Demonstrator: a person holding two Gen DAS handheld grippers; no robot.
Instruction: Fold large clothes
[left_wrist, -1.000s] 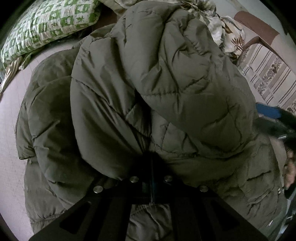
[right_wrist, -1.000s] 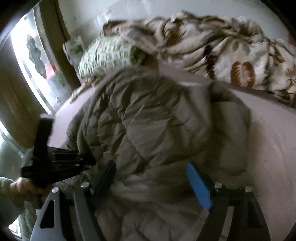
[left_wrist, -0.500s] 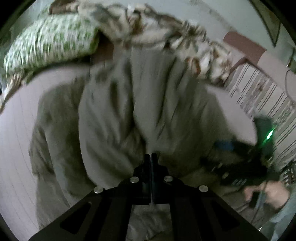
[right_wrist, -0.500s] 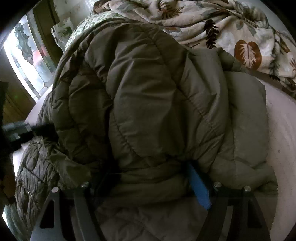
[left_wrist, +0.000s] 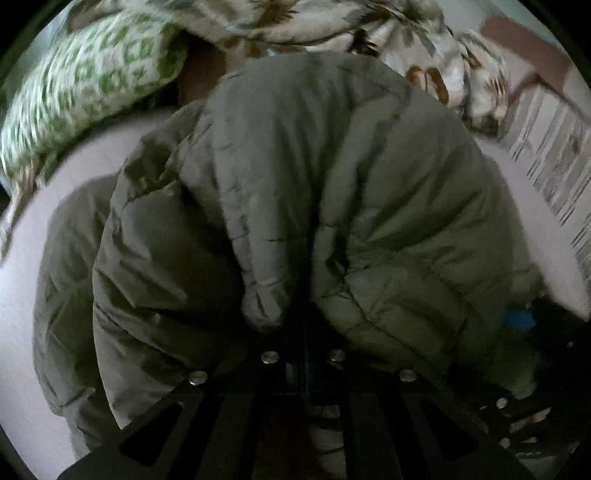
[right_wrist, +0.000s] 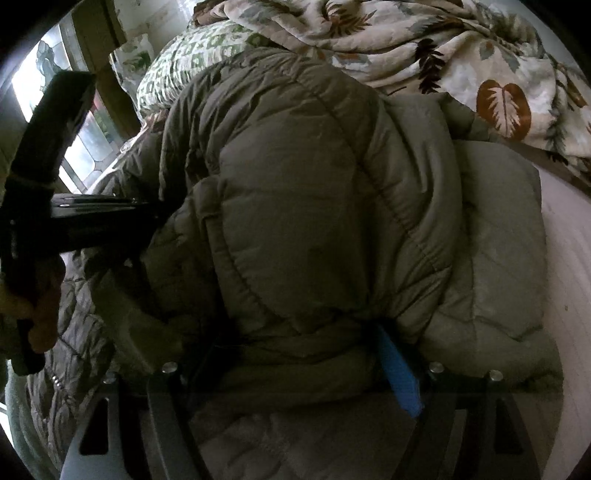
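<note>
A large olive-green quilted puffer jacket (left_wrist: 332, 192) lies bunched on a pale bed, folded over itself; it also fills the right wrist view (right_wrist: 314, 206). My left gripper (left_wrist: 303, 332) is shut on a fold of the jacket, its fingers pressed together under the fabric. My right gripper (right_wrist: 295, 354) has its jaws wide apart around a thick roll of the jacket; its blue fingertip pad (right_wrist: 400, 376) shows on the right, the left finger is hidden by cloth. The left gripper's body (right_wrist: 74, 221) shows at the left of the right wrist view.
A green-and-white patterned pillow (left_wrist: 85, 85) and a leaf-print blanket (right_wrist: 461, 66) lie at the far side of the bed. The pale mattress (left_wrist: 22, 295) shows around the jacket. A window (right_wrist: 44, 85) is at the far left. A striped panel (left_wrist: 554, 158) stands at the right.
Both grippers have carried the jacket's near edge up and over toward the pillow side, so the top layer now bulges higher. The left jaws stayed shut, the right stayed wide.
</note>
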